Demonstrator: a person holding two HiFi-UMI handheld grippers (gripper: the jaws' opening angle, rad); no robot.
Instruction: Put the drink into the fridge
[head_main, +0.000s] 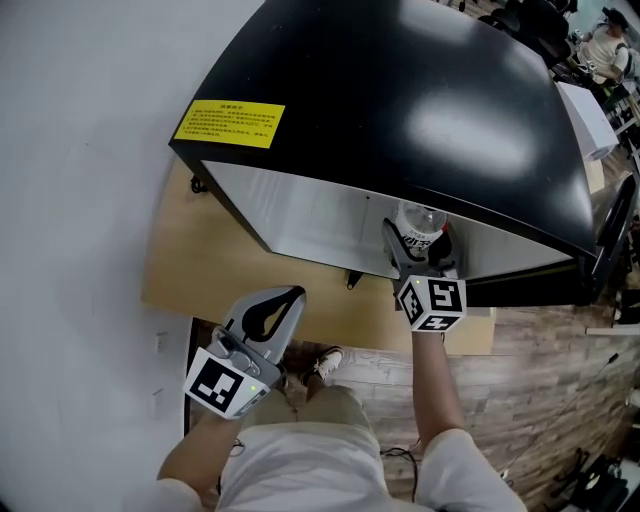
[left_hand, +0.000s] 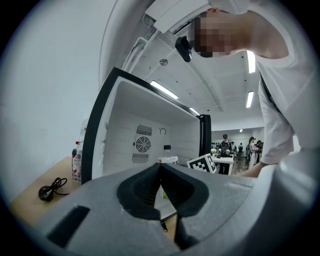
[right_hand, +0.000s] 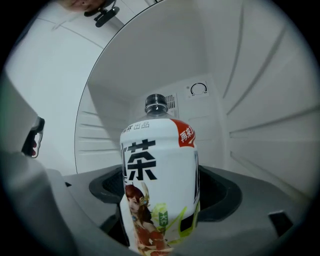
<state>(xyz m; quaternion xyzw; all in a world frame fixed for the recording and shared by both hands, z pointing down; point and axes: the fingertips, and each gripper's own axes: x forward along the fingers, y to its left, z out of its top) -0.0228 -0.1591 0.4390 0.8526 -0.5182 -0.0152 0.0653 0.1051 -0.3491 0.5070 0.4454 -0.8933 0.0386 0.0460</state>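
Observation:
A drink bottle (right_hand: 159, 185) with a white label, a cartoon figure and a dark cap stands upright between the jaws of my right gripper (right_hand: 160, 220), which is shut on it. In the head view the bottle (head_main: 418, 228) and right gripper (head_main: 425, 262) sit at the open front of the black fridge (head_main: 400, 110), just inside its white interior (right_hand: 260, 100). My left gripper (head_main: 268, 315) hangs lower left, away from the fridge, shut with nothing in it (left_hand: 161, 187). From the left gripper view the fridge's open cavity (left_hand: 145, 145) shows, with the bottle (left_hand: 169, 159) inside.
The fridge stands on a light wooden table (head_main: 200, 270). A black power cable (left_hand: 52, 189) and a bottle (left_hand: 77, 160) lie left of the fridge. The fridge door (head_main: 612, 235) stands open at the right. People and tables fill the room behind.

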